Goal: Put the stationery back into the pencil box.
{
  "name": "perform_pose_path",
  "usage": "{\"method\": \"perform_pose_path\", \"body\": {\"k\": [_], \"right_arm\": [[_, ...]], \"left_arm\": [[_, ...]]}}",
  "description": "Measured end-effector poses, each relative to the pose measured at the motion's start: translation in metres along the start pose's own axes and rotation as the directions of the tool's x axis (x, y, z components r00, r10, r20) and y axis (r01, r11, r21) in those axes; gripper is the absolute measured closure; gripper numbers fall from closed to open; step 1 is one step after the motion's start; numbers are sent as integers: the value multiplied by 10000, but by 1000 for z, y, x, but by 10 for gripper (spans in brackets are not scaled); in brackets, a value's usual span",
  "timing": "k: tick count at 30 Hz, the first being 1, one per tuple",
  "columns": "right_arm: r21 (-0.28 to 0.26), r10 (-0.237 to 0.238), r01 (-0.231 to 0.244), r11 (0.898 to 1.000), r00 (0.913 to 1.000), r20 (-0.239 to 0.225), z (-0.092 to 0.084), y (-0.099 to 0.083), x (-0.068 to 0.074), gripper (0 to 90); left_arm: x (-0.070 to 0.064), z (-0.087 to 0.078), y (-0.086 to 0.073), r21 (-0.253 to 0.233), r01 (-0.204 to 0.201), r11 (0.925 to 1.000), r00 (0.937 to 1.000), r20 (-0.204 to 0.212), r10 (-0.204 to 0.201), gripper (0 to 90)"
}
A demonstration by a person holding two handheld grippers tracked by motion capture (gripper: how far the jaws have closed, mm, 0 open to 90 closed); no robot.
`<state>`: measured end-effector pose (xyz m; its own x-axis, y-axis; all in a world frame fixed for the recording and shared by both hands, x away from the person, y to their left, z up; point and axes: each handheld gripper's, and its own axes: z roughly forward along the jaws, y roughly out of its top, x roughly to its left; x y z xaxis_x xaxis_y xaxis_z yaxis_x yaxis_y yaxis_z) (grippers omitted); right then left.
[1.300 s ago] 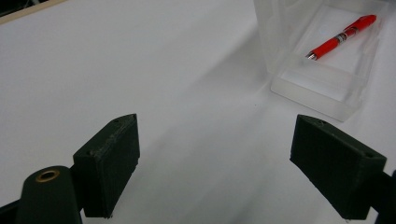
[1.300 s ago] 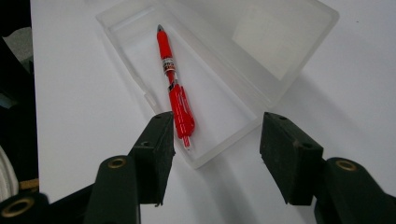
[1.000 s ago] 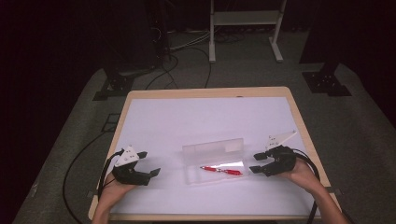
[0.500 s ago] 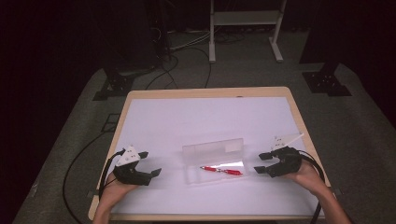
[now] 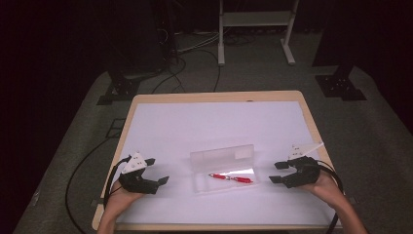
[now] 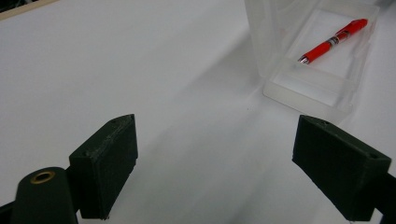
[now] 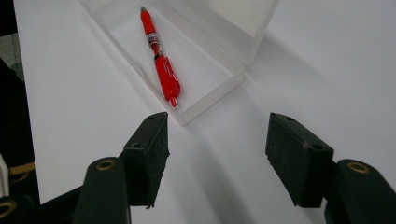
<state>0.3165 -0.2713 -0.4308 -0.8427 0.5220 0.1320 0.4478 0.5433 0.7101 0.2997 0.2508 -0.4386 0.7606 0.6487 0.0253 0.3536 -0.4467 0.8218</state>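
A clear plastic pen case (image 5: 224, 168) lies open near the front middle of the white table, its lid standing up along the far side. A red pen (image 5: 232, 178) lies inside the tray (image 6: 322, 65) (image 7: 159, 60). My left gripper (image 5: 157, 171) rests at the front left, open and empty, well to the left of the case. Its jaws frame bare table (image 6: 212, 163). My right gripper (image 5: 277, 172) sits just right of the case, open and empty, pointing at the case's near end (image 7: 217, 140).
The white sheet (image 5: 214, 126) covers a wooden table with its rim (image 5: 214, 96) showing at the far edge. Cables trail from both grippers off the front corners. A metal stand (image 5: 255, 29) and floor cables lie beyond the table.
The right gripper has drawn slightly back to the right, away from the case. The left gripper has barely moved.
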Motion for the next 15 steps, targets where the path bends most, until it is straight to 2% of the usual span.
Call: {"method": "perform_pose_path", "body": {"k": [15], "right_arm": [[-154,439,-435,9989,9986,310,-12,-22,-4,383]], "left_arm": [[0,-1,0,-3,25,10000,10000,-4,-25,132]]}}
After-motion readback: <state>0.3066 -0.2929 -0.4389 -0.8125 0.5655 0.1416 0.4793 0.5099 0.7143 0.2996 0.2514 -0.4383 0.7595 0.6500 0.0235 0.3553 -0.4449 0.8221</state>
